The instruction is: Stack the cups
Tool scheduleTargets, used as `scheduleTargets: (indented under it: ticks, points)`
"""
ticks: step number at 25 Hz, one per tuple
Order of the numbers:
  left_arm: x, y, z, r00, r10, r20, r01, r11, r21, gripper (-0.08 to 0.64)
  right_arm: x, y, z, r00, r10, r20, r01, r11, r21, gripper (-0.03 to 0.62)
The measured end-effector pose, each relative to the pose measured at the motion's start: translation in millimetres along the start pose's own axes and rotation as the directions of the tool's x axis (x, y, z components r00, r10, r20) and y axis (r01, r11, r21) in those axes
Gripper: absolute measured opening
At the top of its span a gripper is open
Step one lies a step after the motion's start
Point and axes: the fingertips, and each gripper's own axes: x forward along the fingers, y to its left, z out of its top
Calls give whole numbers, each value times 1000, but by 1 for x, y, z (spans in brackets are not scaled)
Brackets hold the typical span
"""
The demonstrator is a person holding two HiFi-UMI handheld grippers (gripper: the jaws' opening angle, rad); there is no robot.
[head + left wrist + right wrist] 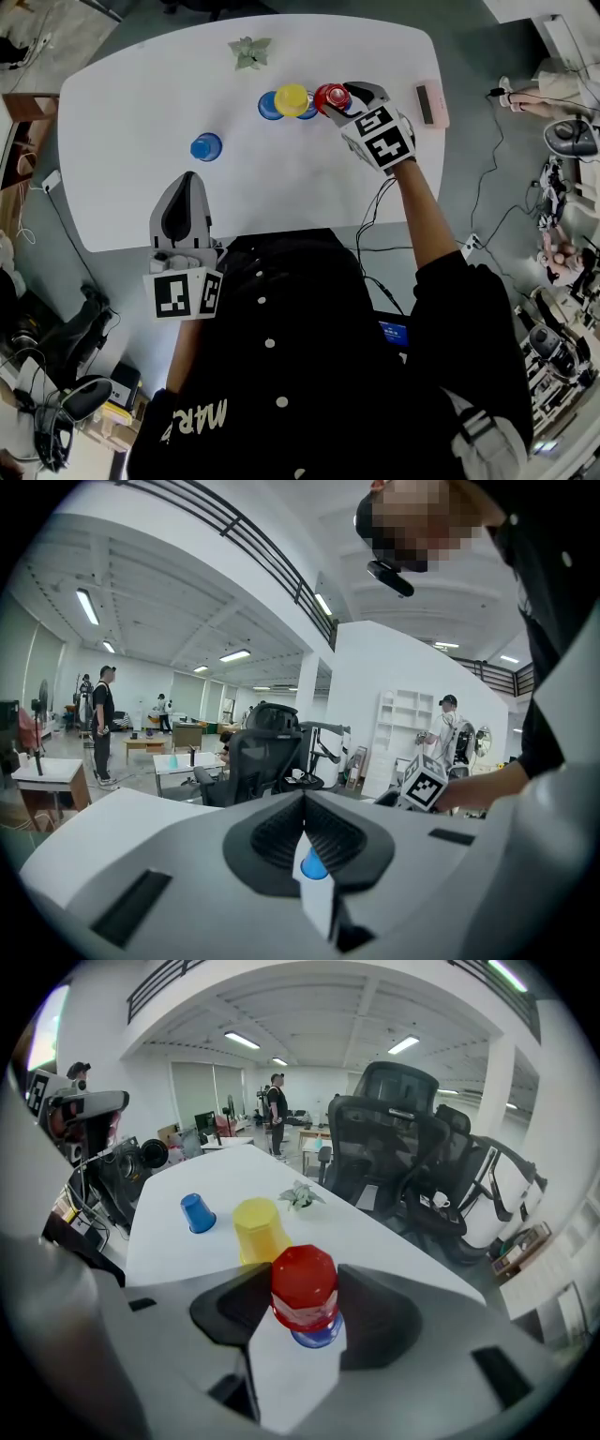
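My right tool [336,99] clamps the one red cup [304,1283], upside down, above the first blue cup [319,1338]. On the white bench [122,187], one yellow cup [292,97] stands beside a second blue cup [269,106]; a third blue cup [206,147] stands apart. My left tool [187,183] is closed, empty.

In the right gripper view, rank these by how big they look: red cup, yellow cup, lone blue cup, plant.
1. red cup, though it is nearest the camera, so its true size is unsure
2. yellow cup
3. lone blue cup and plant look alike; not ranked
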Motion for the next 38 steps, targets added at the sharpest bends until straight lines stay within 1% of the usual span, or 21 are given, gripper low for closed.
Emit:
scheduleTargets:
  ticks: [4,12,20,21,23,25,26,29,33,35,38]
  points:
    - [0,2,0,1000,5,-4,-5,1000,-4,11,0,2,4,1000,7,16,-8,1000,19,224]
    - [1,2,-1,1000,5,-8,-5,1000,-8,11,1,6,3,1000,22,18,-23,999,32,224]
    - [3,-1,1,1000,1,-6,-1,1000,-13,11,1,5,-1,1000,26,15,-27,999,22,227]
    - [3,-2,0,1000,0,-6,0,1000,-13,11,1,6,-2,1000,28,14,-28,999,20,230]
    - [3,-2,1,1000,-2,-5,2,1000,-13,11,1,7,-2,999,29,16,-29,999,21,275]
    - [3,-1,1,1000,-1,-3,1,1000,-14,11,-1,8,-1,999,19,25,-20,999,25,287]
    - [2,0,1,1000,1,-2,-1,1000,-15,11,-4,8,1,999,9,34,-10,1000,24,296]
    - [1,1,1,1000,4,4,-4,1000,-17,11,-19,11,11,996,-19,83,16,999,32,293]
    - [-2,0,2,1000,5,11,-4,1000,-20,11,-44,25,27,989,-30,145,24,999,39,283]
    - [-3,-1,4,1000,3,17,-2,1000,-19,11,-57,38,38,983,-16,185,9,999,37,278]
    - [-5,2,4,1000,5,24,-5,1000,-18,11,-73,61,56,973,16,230,-15,1000,-7,278]
